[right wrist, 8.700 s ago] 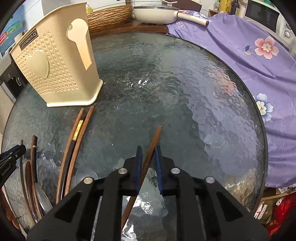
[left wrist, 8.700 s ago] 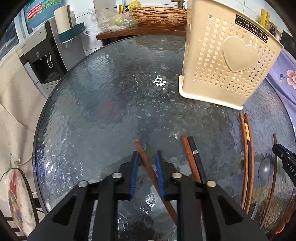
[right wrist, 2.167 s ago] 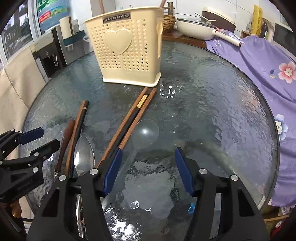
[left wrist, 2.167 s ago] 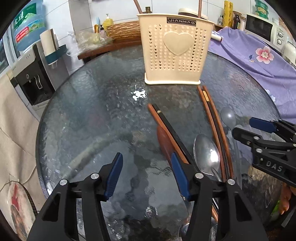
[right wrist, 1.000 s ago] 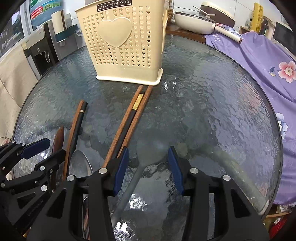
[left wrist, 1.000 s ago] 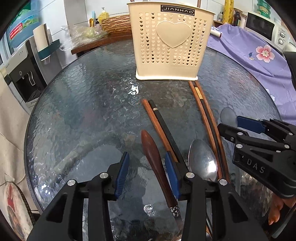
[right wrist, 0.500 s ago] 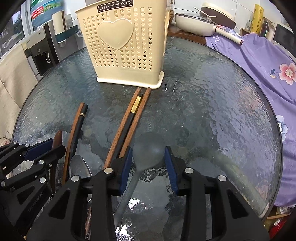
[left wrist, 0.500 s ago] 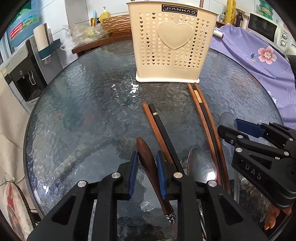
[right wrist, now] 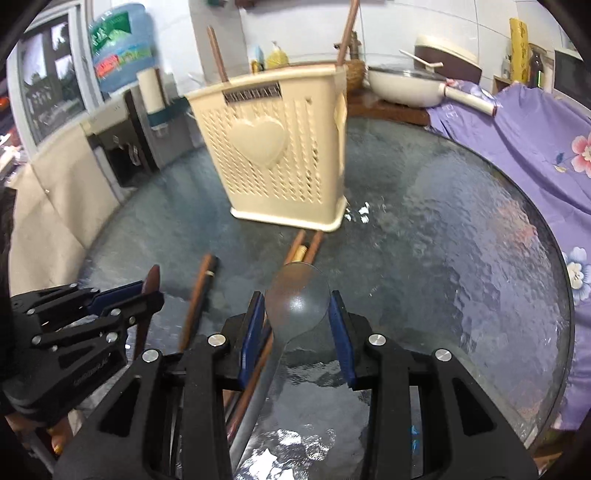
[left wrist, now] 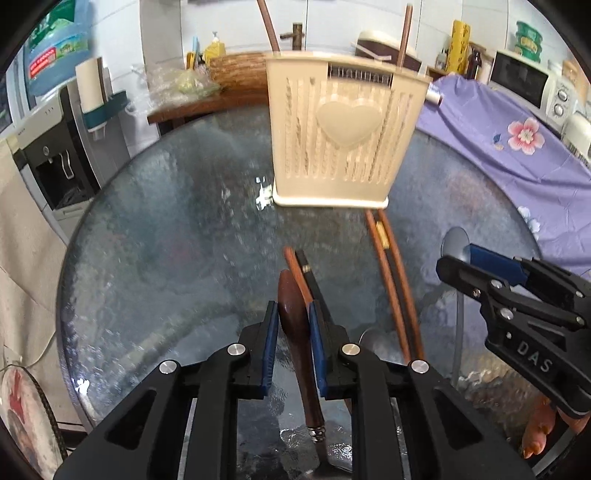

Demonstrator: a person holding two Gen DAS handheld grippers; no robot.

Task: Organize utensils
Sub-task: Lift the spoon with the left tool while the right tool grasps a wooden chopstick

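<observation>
My left gripper [left wrist: 293, 314] is shut on a dark wooden spoon [left wrist: 293, 314] and holds it above the glass table [left wrist: 166, 240]. My right gripper [right wrist: 297, 306] is shut on a grey spoon [right wrist: 297, 299], its bowl between the pads, lifted off the table. The cream perforated utensil basket [left wrist: 340, 140] stands ahead with two chopsticks [left wrist: 402, 33] upright in it; it also shows in the right wrist view [right wrist: 277, 155]. Loose chopsticks [left wrist: 391, 273] and another pair [left wrist: 306, 273] lie on the glass. The left gripper shows in the right wrist view [right wrist: 144, 291].
A steel spoon [left wrist: 373, 339] lies on the table near its front edge. A purple flowered cloth [left wrist: 517, 147] covers the right side. A water dispenser [left wrist: 55, 155] stands at the left. A pan [right wrist: 402, 88] sits on a wooden shelf behind the basket.
Both grippers have risen from the table with their spoons and tilted up toward the basket. The left one closed tighter on the wooden spoon.
</observation>
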